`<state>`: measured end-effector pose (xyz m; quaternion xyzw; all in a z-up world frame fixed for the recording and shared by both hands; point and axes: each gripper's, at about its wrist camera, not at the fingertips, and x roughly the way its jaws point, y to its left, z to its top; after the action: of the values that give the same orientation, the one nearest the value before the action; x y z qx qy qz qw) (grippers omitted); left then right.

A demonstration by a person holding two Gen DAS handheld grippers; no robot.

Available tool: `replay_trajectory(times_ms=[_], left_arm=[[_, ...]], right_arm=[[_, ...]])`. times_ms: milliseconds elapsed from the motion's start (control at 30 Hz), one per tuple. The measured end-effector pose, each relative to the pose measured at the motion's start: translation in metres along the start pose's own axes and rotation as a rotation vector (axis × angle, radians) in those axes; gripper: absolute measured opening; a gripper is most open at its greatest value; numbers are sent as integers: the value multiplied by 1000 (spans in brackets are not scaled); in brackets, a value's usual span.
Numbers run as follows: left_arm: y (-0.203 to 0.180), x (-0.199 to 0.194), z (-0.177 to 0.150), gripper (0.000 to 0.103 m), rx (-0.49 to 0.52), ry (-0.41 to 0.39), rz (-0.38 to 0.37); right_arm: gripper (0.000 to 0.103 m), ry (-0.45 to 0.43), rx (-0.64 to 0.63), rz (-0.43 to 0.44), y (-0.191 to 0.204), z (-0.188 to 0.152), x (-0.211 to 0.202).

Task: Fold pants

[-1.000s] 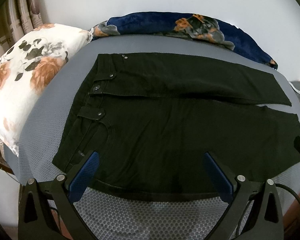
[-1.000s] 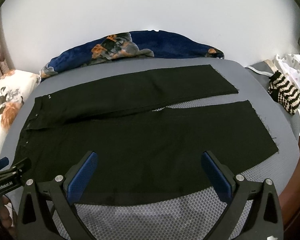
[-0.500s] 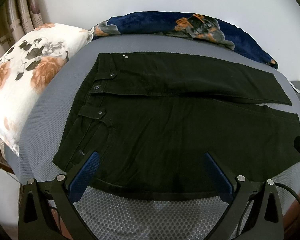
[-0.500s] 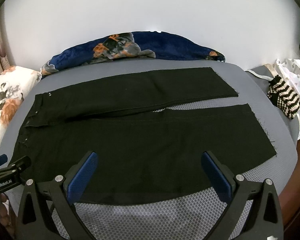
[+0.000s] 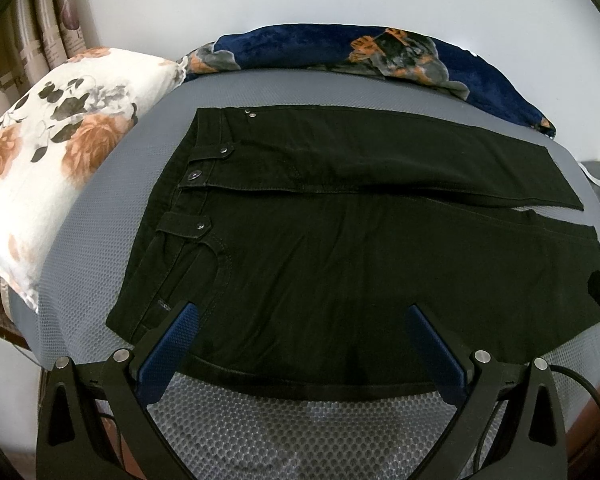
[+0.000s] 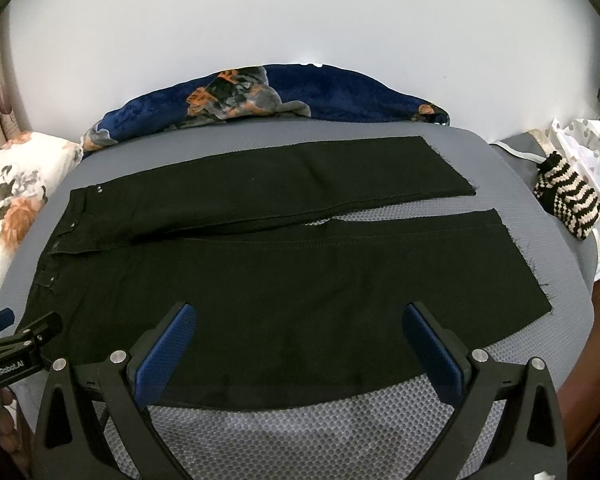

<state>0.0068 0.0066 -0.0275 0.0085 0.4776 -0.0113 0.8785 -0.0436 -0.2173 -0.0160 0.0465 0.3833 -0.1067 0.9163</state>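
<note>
- Black denim pants (image 5: pixel 340 248), riveted, frayed hems, lie flat on a grey honeycomb-mesh mattress (image 5: pixel 300 432).
- Left gripper (image 5: pixel 300 344) and right gripper (image 6: pixel 296 340): blue-padded jaws spread wide, empty, above the near edge.
- Floral pillow (image 5: pixel 48 160) beside the waistband.

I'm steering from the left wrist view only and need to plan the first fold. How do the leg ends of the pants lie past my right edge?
Observer: Both hems of the pants lie flat on the grey mesh surface; the far leg's hem is apart from the near leg's, with mesh showing between them.
Operator: Anything beside the hems?
Observer: A black-and-cream striped knit item sits just beyond them, off the pants, with white fabric behind it.
Operator: And the right gripper?
Observer: The right gripper has its jaws wide open over the near leg's edge, holding nothing.
Operator: Is mine near it?
Observer: The left gripper shows at the waistband end, well apart from it.
</note>
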Motion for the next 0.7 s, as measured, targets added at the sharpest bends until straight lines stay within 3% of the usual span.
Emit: replay_trajectory(times_ms=[700], left_arm=[[1, 0, 6, 102, -4, 4, -3]], right_arm=[[103, -3, 34, 13, -1, 9, 0]])
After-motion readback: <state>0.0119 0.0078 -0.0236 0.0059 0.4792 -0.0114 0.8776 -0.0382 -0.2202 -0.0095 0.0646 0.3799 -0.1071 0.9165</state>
